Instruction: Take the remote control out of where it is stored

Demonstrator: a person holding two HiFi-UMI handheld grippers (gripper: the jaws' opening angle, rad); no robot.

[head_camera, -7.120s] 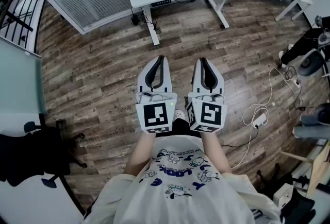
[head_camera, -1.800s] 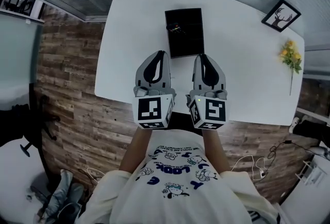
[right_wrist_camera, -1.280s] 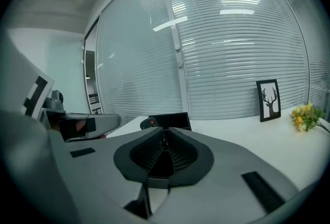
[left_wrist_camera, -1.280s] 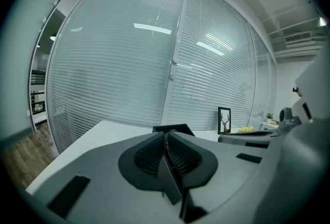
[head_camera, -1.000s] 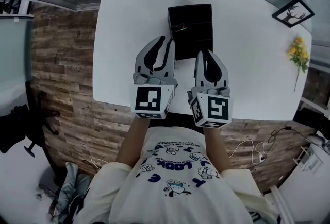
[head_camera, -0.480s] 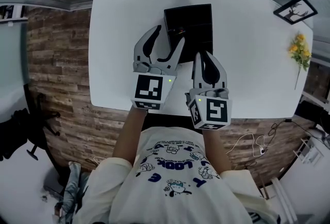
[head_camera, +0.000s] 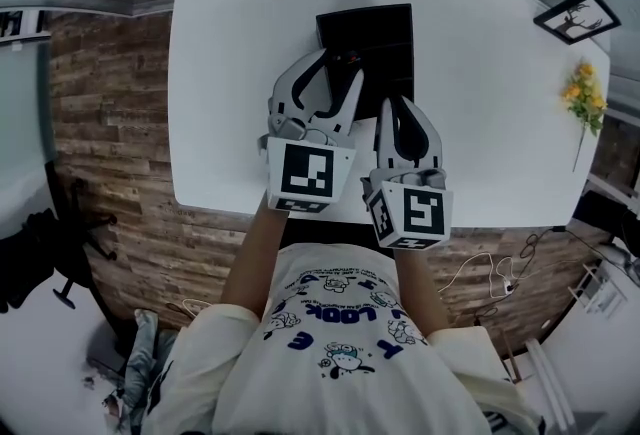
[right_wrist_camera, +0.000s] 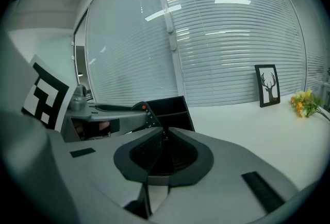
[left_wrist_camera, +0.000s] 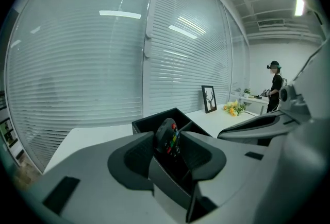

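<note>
A black open-topped box (head_camera: 385, 28) stands on the white table (head_camera: 215, 73). The remote control (head_camera: 346, 54) stands upright in its near-left compartment, its coloured buttons showing. My left gripper (head_camera: 341, 64) reaches over the box's front corner with its jaws apart. The remote's top (left_wrist_camera: 169, 137) is between the fingertips, and I see no pad pressing on it. These jaws have just been closing. My right gripper (head_camera: 402, 105) hovers just before the box's front wall, shut with nothing in it. In the right gripper view the remote (right_wrist_camera: 148, 113) shows at the tip of the left jaw.
A framed deer picture (head_camera: 572, 15) and yellow flowers (head_camera: 582, 88) lie at the table's right end. Window blinds (left_wrist_camera: 103, 63) run behind the table. Wooden floor and a dark chair (head_camera: 40, 243) are to the left. A person (left_wrist_camera: 276, 86) stands far off.
The left gripper's jaws spread wide, then narrowed, as it moved forward and down over the box's front corner, around the remote. The right gripper has hardly moved.
</note>
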